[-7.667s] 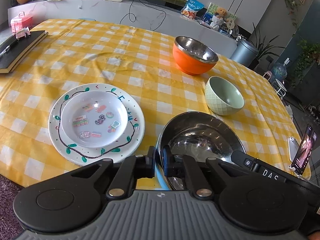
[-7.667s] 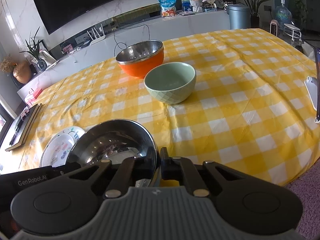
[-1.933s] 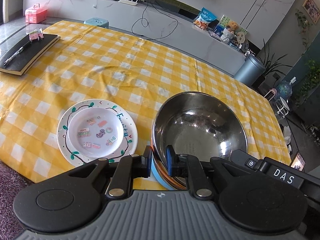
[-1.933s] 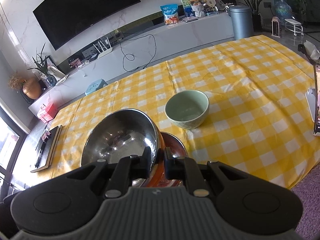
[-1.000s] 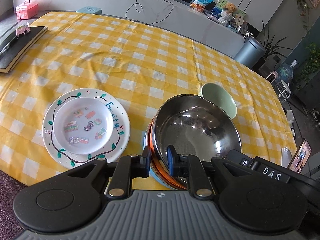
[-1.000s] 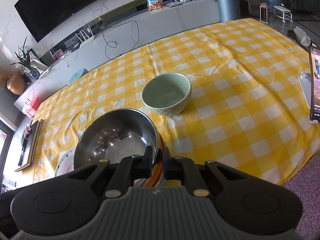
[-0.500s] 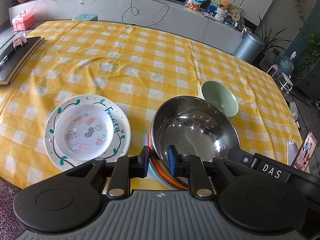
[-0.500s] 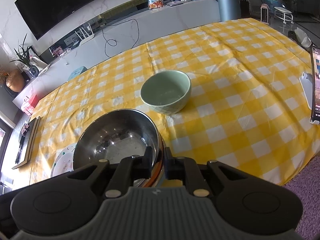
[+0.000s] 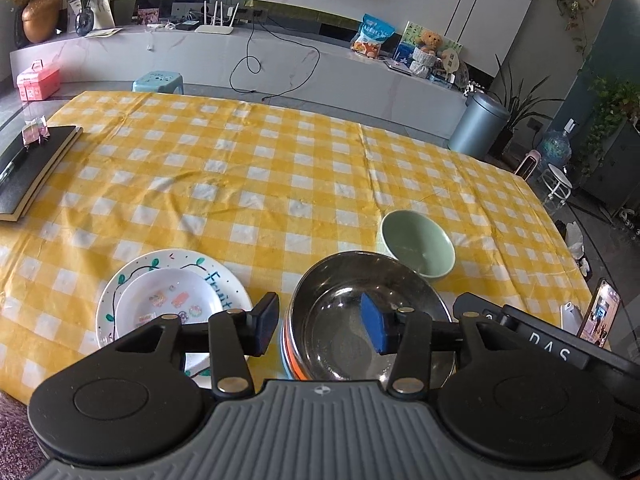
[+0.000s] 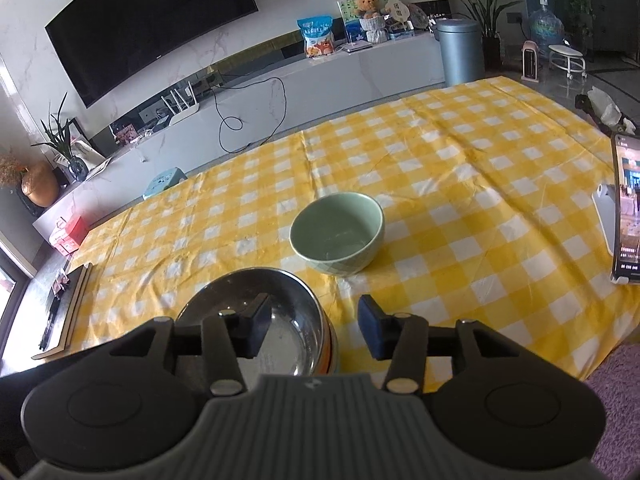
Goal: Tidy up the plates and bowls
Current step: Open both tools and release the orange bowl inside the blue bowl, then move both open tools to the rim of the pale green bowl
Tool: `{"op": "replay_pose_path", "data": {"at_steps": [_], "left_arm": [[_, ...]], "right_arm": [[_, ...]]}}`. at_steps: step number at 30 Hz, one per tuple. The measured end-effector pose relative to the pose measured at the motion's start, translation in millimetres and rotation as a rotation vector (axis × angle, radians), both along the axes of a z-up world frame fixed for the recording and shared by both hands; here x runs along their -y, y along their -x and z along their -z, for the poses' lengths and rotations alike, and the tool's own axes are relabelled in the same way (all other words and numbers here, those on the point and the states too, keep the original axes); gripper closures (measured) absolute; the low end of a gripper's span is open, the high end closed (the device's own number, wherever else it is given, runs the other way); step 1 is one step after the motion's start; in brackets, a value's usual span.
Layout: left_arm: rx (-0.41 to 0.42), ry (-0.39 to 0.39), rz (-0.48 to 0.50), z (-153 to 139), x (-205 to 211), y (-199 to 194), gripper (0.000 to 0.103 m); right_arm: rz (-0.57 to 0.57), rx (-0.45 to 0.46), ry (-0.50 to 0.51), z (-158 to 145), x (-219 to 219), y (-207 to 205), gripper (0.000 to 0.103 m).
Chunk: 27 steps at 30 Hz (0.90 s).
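Left wrist view: your left gripper (image 9: 320,330) is spread wide astride the steel bowl (image 9: 340,304) rim, holding nothing; bowl sits nested in an orange bowl (image 9: 289,354). Plate (image 9: 224,280) w/ "Fruit" lettering beside it, green bowl (image 9: 418,246) just behind, yellow check cloth (image 9: 280,168).

Right wrist view: your right gripper (image 10: 310,330) is likewise spread, straddling the steel bowl (image 10: 298,312) rim; green bowl (image 10: 338,232) just beyond, TV (image 10: 152,20) on wall.

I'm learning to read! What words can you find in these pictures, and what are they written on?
"Fruit": blue letters on the big painted plate.
"DAS": white letters on the black device at the right.
Snack bag, phone screen, small plate stickers: too small or blurred to read.
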<state>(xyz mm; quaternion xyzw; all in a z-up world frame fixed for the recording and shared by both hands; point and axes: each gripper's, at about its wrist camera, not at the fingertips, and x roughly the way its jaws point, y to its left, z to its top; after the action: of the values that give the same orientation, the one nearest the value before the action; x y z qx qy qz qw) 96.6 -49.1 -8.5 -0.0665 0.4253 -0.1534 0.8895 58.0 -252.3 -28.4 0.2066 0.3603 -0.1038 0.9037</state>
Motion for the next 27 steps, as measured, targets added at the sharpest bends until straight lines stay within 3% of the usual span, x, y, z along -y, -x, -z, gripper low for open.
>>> {"op": "replay_pose_path", "data": {"at_steps": [13,27], "left_arm": [[0.003,0.001,0.073,-2,37,-22,0.049],[-0.039,-0.004,0.103,17,75,-56,0.049]], "right_arm": [[0.076,-0.015,-0.027,12,32,-12,0.043],[0.157,-0.052,-0.075,32,68,-38,0.042]]}}
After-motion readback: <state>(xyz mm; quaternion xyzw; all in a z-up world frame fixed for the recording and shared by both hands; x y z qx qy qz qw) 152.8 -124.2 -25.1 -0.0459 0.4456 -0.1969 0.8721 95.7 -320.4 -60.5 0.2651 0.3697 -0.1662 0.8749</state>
